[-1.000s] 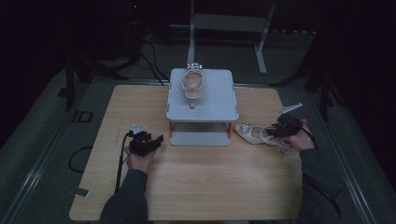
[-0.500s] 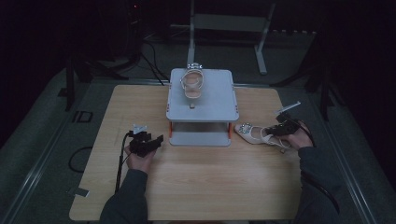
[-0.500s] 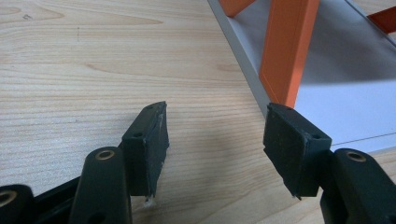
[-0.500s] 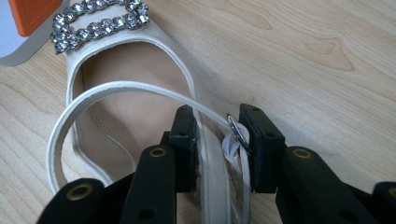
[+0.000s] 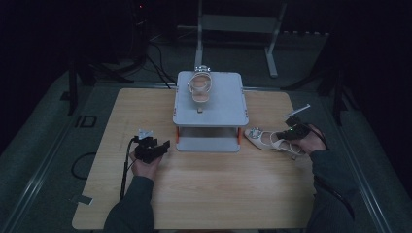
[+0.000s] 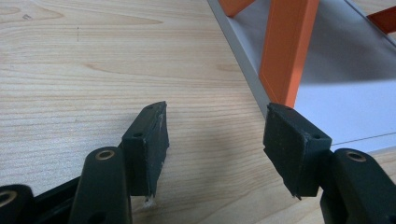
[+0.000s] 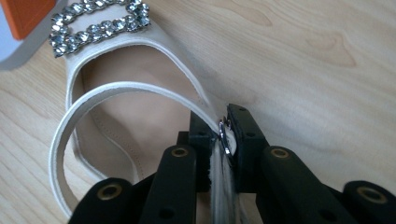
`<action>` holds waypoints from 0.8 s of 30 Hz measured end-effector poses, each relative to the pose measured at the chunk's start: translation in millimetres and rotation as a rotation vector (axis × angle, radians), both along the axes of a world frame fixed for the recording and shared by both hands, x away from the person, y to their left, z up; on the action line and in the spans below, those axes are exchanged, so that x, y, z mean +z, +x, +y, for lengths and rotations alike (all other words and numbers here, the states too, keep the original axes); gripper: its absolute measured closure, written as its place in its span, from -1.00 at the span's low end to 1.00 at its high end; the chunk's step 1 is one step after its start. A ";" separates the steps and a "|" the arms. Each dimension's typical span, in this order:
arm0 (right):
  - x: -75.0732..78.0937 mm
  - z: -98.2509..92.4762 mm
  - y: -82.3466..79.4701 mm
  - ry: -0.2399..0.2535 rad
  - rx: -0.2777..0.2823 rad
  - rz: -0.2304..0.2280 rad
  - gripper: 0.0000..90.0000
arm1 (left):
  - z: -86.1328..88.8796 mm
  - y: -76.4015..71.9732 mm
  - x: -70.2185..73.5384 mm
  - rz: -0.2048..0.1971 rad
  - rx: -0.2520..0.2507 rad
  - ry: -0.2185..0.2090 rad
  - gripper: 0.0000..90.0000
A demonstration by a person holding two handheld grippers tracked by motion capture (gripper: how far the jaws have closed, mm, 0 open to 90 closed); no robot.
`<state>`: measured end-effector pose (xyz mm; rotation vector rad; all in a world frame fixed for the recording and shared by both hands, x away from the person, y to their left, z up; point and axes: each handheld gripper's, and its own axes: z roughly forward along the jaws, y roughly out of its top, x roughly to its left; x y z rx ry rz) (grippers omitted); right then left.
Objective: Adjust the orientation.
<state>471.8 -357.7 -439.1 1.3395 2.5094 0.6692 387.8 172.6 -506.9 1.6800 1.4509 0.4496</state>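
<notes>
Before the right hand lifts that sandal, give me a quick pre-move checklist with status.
1. Right tongs shut on the strap of the sandal on the table: ok; the jaws have just been closing and now pinch the strap at its buckle.
2. Grip secure enough for a lift: cannot tell; only the thin strap is held, so the shoe may swing.
3. Sandal clear of the grey stand: not ok; its jewelled toe lies right by the stand's orange leg.
4. Room on the stand's top: ok; the other sandal sits on the far left part, the right side is bare.
5. Left tongs out of the way: ok; open, nothing between them, over bare wood.
</notes>
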 end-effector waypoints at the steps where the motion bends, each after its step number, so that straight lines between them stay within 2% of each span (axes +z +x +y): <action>1: 0.1 -0.3 -0.6 0.009 -0.014 0.007 0.82 | 0.0 0.0 0.0 0.000 0.000 0.000 -0.10; 12: 7.6 -2.9 -4.8 0.096 -0.114 0.037 0.84 | -0.1 0.0 0.0 0.000 0.000 0.000 -0.10; 17: 9.5 -3.4 -3.3 0.145 -0.184 0.047 0.85 | -0.1 0.1 0.0 0.000 0.001 0.000 -0.10; 20: 12.7 -1.3 -2.0 0.186 -0.225 0.042 0.85 | -0.1 0.1 0.0 0.000 0.000 0.001 -0.10; 24: 16.5 5.5 1.4 0.209 -0.274 0.018 0.84 | -0.1 -0.1 0.1 0.000 -0.001 0.004 -0.10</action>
